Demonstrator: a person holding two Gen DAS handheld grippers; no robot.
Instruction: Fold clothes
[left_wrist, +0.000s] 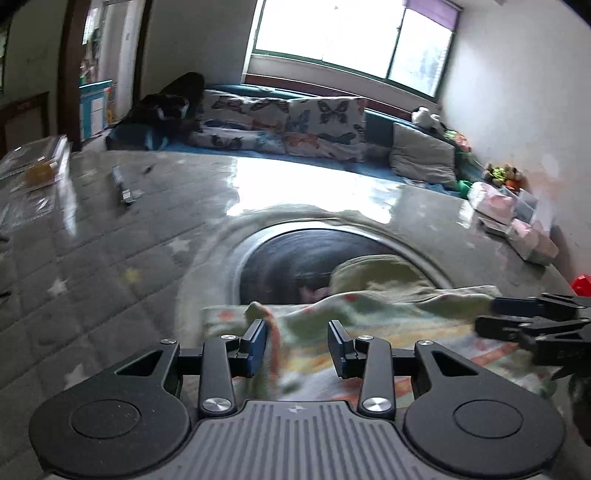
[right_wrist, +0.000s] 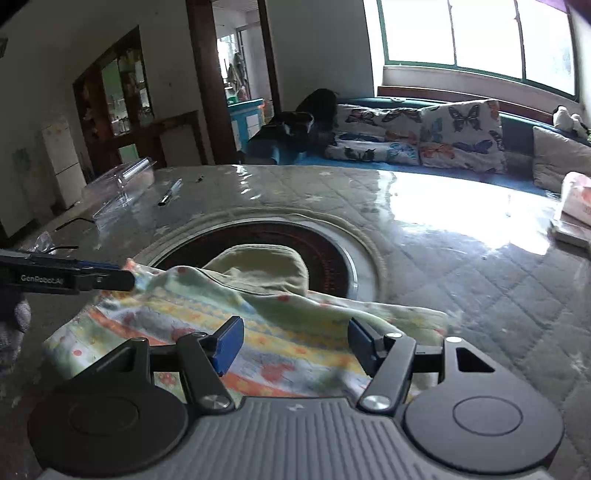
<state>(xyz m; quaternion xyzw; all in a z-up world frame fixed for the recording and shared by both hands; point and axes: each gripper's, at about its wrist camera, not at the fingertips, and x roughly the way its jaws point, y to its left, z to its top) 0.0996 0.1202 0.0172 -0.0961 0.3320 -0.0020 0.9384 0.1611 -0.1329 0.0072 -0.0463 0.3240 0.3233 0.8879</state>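
Note:
A small pale-green garment (right_wrist: 258, 328) with orange, yellow and blue stripes lies partly folded on the quilted table, its plain green part (right_wrist: 258, 269) over the round dark insert. It also shows in the left wrist view (left_wrist: 369, 332). My left gripper (left_wrist: 297, 345) is open above the garment's left side, with an orange-trimmed cloth edge (left_wrist: 271, 332) rising between its fingers. My right gripper (right_wrist: 293, 343) is open above the garment's near edge, holding nothing. Each gripper shows at the edge of the other's view: the right (left_wrist: 487, 312) and the left (right_wrist: 129, 278), both touching the cloth edge.
The table (right_wrist: 461, 266) has a grey quilted cover under shiny plastic and a round dark insert (right_wrist: 325, 251). A pen (right_wrist: 168, 194) and clear plastic packaging (right_wrist: 122, 184) lie far left. Boxes (left_wrist: 517, 221) sit at the right edge. A sofa with butterfly cushions (right_wrist: 424, 133) stands behind.

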